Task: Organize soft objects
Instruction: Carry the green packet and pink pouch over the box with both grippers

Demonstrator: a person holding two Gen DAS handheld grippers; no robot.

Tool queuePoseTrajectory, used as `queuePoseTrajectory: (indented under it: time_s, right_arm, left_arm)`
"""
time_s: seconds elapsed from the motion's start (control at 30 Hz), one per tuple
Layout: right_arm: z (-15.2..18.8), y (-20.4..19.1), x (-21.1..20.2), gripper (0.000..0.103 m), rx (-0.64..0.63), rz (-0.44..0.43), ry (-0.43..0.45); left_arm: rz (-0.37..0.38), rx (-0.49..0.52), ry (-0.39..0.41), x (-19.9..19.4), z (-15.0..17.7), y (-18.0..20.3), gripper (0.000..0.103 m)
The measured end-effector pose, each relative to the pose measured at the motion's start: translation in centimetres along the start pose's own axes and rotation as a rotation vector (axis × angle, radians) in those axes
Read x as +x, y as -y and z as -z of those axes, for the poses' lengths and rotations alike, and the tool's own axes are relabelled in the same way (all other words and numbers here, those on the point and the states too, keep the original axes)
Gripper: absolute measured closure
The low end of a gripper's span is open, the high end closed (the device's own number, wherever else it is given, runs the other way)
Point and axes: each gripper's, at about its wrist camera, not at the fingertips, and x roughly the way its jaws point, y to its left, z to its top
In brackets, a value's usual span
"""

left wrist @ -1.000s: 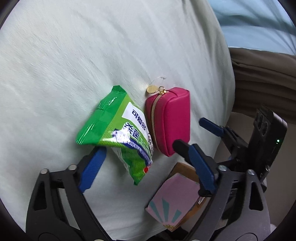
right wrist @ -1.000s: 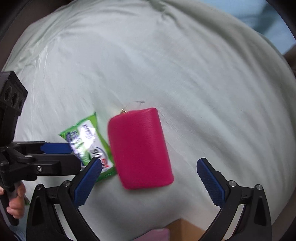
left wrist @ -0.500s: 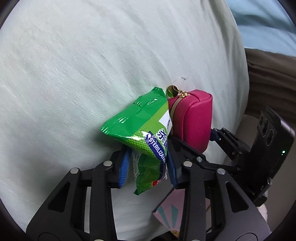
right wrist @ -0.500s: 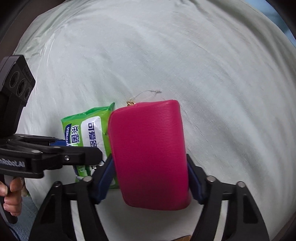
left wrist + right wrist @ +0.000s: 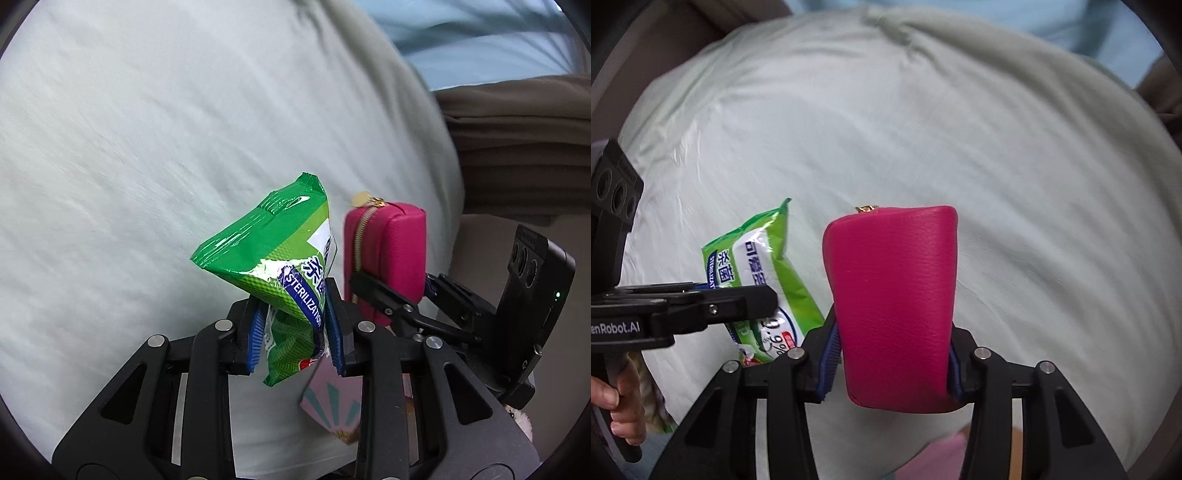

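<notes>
My left gripper [image 5: 297, 338] is shut on a green wipes pack [image 5: 275, 258], which hangs crumpled between its blue pads above the pale green pillow [image 5: 147, 147]. Right beside it, my right gripper [image 5: 890, 360] squeezes a pink zip pouch [image 5: 894, 295]; its jaws are still closing, with the pads pressing both sides of the pouch. In the left wrist view the pouch [image 5: 391, 251] stands upright with its gold zip pull on top. The right wrist view shows the wipes pack [image 5: 764, 273] at the left, held in the left gripper.
A pink box with teal fan print [image 5: 332, 410] lies below the pillow's near edge. A brown cushion [image 5: 517, 147] and light blue fabric [image 5: 480, 40] lie beyond the pillow. A hand [image 5: 617, 406] holds the left gripper's handle.
Both grippers closed, the left on the wipes pack and the right on the pink pouch. Both things have since been lifted off the pillow.
</notes>
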Motion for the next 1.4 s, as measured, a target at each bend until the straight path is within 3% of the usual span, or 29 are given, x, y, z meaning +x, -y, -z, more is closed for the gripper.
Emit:
queuePoseTrajectory:
  time_s: [0.27,0.47,0.7,0.9,1.07,1.4]
  right_arm:
    - [2.7,-1.4,-8.8,0.06,0.068,0.036,0.125]
    - [7.4,-1.4,-16.1,0.06,0.128,0.087,0.205]
    - [14.3,-0.4,-22.4,0.06,0.26,0.142,0.267]
    - [20.7,2.8,-26.0,0.06,0.37,0.163,0.302]
    - [25.6,6.9,-27.9,0.06,0.421,0.169,0.31]
    - [31.1,17.5,-24.6,0.06,0.512,0.111,0.227]
  left_arm:
    - [-0.031,0.151,0.071,-7.4,3.9,4.2,0.077]
    - [-0.002,0.298,0.107,-11.8,7.8,9.1,0.077]
    - [0.045,0.411,0.097,-13.8,12.3,14.1,0.077]
    - [0.047,0.467,0.092,-12.1,16.5,18.5,0.077]
    - [0.004,0.484,0.08,-8.6,20.4,22.2,0.077]
    - [-0.13,0.485,-0.01,3.0,25.8,26.7,0.077]
